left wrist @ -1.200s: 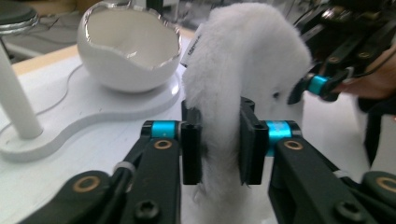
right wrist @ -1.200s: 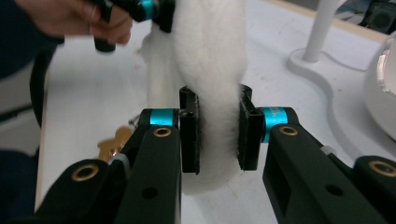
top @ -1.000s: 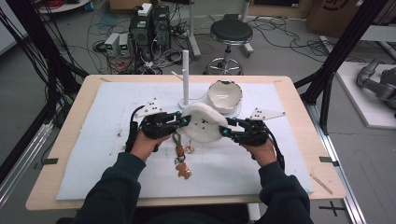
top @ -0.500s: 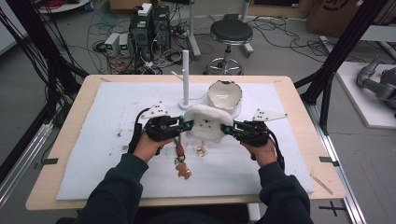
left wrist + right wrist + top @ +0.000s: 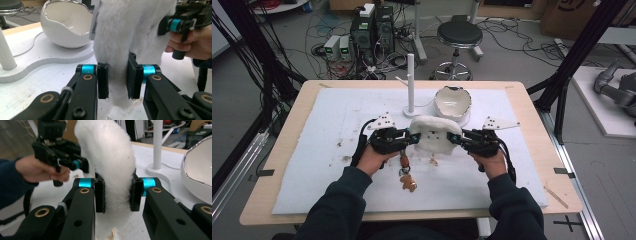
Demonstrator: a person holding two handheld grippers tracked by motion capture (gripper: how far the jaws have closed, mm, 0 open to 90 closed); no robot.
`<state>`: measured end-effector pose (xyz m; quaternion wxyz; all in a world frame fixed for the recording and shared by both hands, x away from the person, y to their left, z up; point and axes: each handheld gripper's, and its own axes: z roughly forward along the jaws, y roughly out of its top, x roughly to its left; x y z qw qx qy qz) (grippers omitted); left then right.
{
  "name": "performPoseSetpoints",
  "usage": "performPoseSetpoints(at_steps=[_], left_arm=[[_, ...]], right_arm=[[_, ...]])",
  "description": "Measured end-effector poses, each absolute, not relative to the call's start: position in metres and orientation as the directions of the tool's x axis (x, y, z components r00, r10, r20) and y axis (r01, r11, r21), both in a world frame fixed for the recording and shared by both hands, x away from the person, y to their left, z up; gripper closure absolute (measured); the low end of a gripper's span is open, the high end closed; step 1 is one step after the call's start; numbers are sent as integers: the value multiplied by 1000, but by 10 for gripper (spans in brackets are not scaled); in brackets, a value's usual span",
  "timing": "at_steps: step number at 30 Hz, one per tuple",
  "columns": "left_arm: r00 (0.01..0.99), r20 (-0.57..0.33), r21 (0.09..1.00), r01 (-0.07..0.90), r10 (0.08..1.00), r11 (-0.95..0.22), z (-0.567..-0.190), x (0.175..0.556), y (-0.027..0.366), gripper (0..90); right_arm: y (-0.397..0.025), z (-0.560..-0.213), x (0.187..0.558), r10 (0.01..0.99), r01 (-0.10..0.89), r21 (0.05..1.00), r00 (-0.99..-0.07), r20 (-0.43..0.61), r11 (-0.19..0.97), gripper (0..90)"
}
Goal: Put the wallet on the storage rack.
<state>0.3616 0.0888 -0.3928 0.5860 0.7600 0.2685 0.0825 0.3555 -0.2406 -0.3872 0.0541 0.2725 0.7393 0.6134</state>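
Nearest the person, a small brown keychain charm (image 5: 407, 183) lies on the white mat (image 5: 312, 165), near of centre, with a short strap leading up toward the left gripper. Beyond it, both forearms in dark sleeves reach in from the near edge. The left gripper (image 5: 413, 138) and the right gripper (image 5: 453, 138) face each other across a white fluffy plush piece (image 5: 430, 134), held between them near the middle of the table.

In the left gripper view, the left gripper (image 5: 117, 76) has its jaws closed partway on a lower fold of the plush piece (image 5: 130, 27), the fur pinched between the pads. In the right gripper view, the right gripper (image 5: 115, 192) likewise has its jaws clamped on the plush piece (image 5: 110, 152), the fur squeezed narrow between the pads.

Just beyond the plush piece, to the right, a white egg-shaped bowl (image 5: 452, 102) stands on a flat white base (image 5: 464, 121). Left of the bowl, a white upright post (image 5: 410, 82) rises from the same base.

Farthest off, beyond the table edge, a round stool (image 5: 459, 35) stands on the floor among cables
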Motion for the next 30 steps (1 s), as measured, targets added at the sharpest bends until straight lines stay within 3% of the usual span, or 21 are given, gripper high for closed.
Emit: performPoseSetpoints(at_steps=[14, 17, 21, 23, 24, 26, 30], left_arm=[[831, -252, 952, 304, 497, -25, -387, 361, 95, 789], [840, -281, 950, 312, 464, 10, -387, 361, 94, 789], [848, -305, 947, 318, 434, 44, -387, 360, 93, 789], [846, -323, 942, 329, 423, 62, -390, 360, 93, 789], [842, -321, 942, 332, 433, 54, -392, 360, 92, 789], [839, -307, 944, 327, 449, 33, -393, 360, 92, 785], [827, -209, 950, 299, 522, -93, -393, 358, 87, 710]], right_arm=[[-240, -390, 358, 455, 356, 933, -841, 292, 59, 668], [-242, -391, 360, 464, 370, 928, -828, 313, 34, 566], [-246, -395, 362, 463, 396, 918, -814, 351, 1, 560], [-246, -396, 362, 455, 406, 914, -812, 365, -8, 574], [-247, -395, 362, 447, 410, 912, -814, 372, -13, 656], [-246, -393, 360, 452, 381, 925, -826, 338, 6, 714], [-246, -390, 358, 467, 350, 937, -832, 300, 22, 739]])
